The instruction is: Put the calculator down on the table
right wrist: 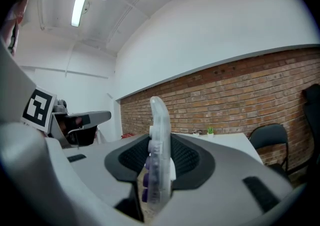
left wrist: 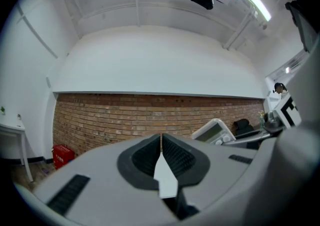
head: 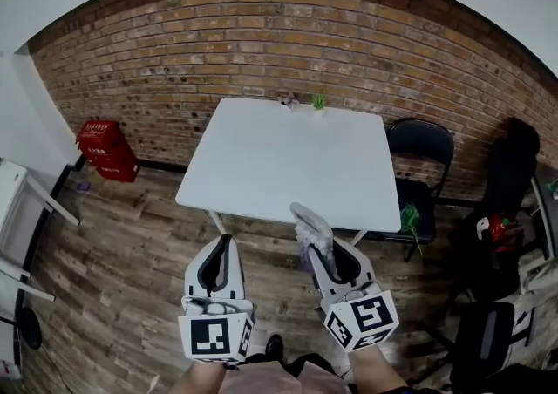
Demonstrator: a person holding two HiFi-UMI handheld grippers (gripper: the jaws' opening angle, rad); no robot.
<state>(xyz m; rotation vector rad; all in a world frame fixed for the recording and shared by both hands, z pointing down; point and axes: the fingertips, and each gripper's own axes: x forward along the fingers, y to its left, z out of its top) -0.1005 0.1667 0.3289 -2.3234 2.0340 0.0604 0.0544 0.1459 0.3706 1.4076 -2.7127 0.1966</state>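
right hand-held gripper [head: 324,254] clamped on calculator [head: 311,225], short of table [head: 261,166] edge; left hand-held gripper [head: 222,248] together, empty.

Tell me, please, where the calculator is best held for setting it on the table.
Probably its near end, pinched across keyed face and back from behind, as the right gripper does: the calculator is slim and flat, its far end free.

Far wall: red brick [head: 261,26] below, white above. Floor [head: 113,235]: wood planks. White table [head: 279,157] near the brick, small green plant [head: 319,101] at its far edge. Black chair [head: 421,144] right of table; red crate [head: 106,150] far left. Ceiling strip light [right wrist: 78,9] lit.
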